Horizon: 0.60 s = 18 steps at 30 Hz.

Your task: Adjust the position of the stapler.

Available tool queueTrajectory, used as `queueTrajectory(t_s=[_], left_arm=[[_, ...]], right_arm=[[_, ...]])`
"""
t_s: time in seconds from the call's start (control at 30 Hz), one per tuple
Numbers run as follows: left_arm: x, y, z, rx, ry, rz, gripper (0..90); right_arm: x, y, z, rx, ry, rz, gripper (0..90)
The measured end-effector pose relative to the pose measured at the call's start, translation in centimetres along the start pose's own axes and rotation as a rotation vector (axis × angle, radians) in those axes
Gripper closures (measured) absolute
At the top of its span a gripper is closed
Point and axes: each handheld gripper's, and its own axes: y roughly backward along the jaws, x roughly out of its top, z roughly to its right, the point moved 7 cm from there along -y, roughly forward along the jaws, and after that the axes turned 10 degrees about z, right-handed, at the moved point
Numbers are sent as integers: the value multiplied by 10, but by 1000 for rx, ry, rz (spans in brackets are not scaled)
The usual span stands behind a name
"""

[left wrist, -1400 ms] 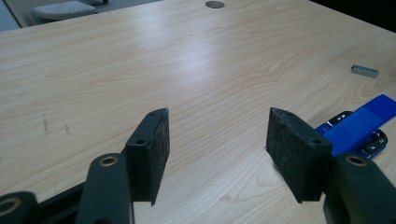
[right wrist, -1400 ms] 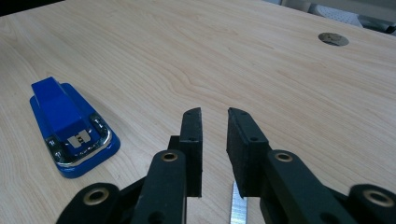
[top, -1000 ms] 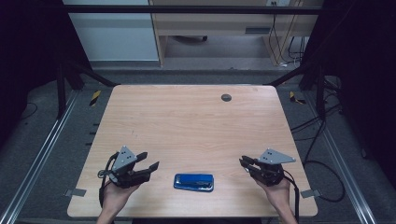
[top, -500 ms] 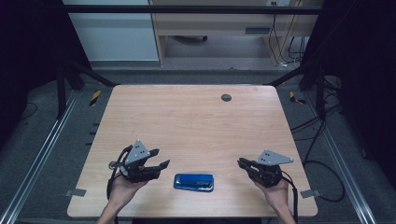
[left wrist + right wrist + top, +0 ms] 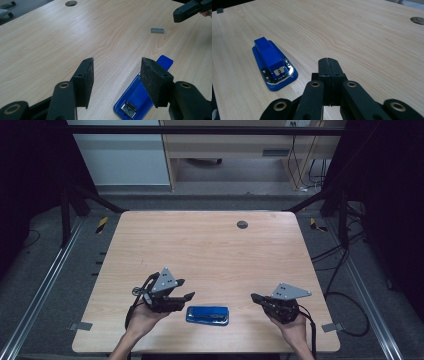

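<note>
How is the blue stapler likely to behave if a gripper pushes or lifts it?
The blue stapler lies on a flat, broad base, so it would probably slide on the smooth wooden table rather than roll or tip. Its hard glossy shell and metal front look rigid, perhaps slippery. The hinged top may swing open when lifted.

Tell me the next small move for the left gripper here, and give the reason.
Probably ease the left gripper forward and down so its open jaws straddle the blue stapler. The jaws stand wide apart with nothing between them, and the stapler lies flat on the table just ahead, partly behind the right-hand pad. The right gripper is shut and empty, off to the stapler's other side.
</note>
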Motion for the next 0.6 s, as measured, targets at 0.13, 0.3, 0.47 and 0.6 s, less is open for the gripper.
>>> queueTrajectory(t_s=[0.13,0.3,0.47,0.6], left_arm=[[6,-5,6,-55,-35,-29,444],[13,-9,9,-85,-78,-50,444],[18,-14,11,-96,-104,-68,441],[17,-19,17,-144,-149,-103,437]], right_arm=[[-1,0,-4,18,-6,1,900],[-1,0,-8,32,-2,-2,900],[-2,-1,-13,51,-6,0,900],[-3,-2,-16,61,-3,-7,900]])
